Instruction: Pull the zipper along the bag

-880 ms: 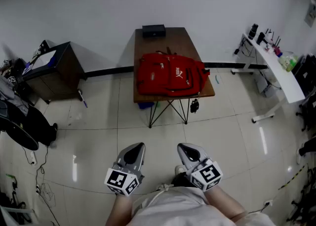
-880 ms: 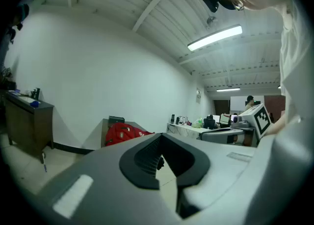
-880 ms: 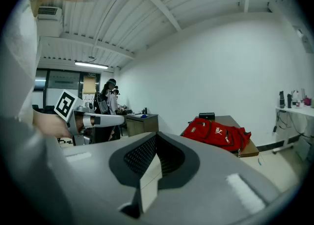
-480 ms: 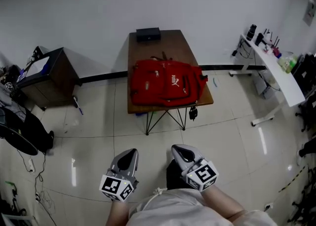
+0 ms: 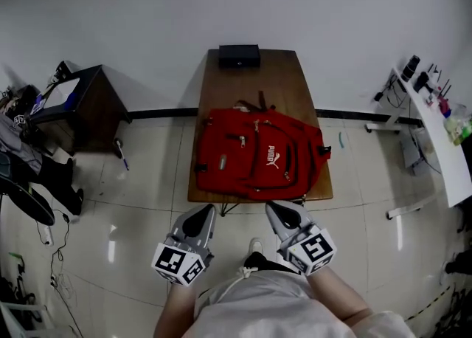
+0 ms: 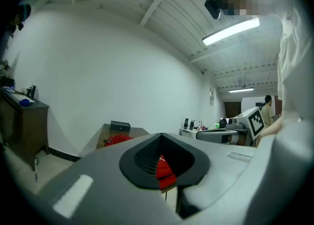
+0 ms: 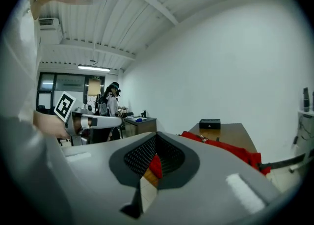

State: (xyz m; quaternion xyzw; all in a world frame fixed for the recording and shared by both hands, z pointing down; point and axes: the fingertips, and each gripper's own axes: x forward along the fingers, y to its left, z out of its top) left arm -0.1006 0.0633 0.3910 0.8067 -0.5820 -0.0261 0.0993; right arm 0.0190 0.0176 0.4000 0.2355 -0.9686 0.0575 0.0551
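Left gripper [image 5: 200, 218]: fingers [image 6: 103, 180] together, nothing between them. Right gripper [image 5: 284, 216]: fingers likewise closed and empty. Both are held low in front of the person, side by side, tips toward the bench [image 5: 279, 82], at its near edge and touching nothing.

Bag [image 5: 257, 161]: red backpack lying flat on the near half of the bench, front panel up, top handle toward the wall, lower edge at the bench's near edge. Black box [image 5: 239, 55] sits at the far end, well apart from it. The zipper pull is too small to pick out from the head view.

Step in hand, as I judge it: approach; zipper not yet touched. To do it well:
- open both pairs of fingers before reaching in
- find the pull first
- one gripper pins the fabric close beside the track so the bag does not slide on the bench
- the other pinches the pull squarely and draws along the line of the track, not upward, following any curve at the corners
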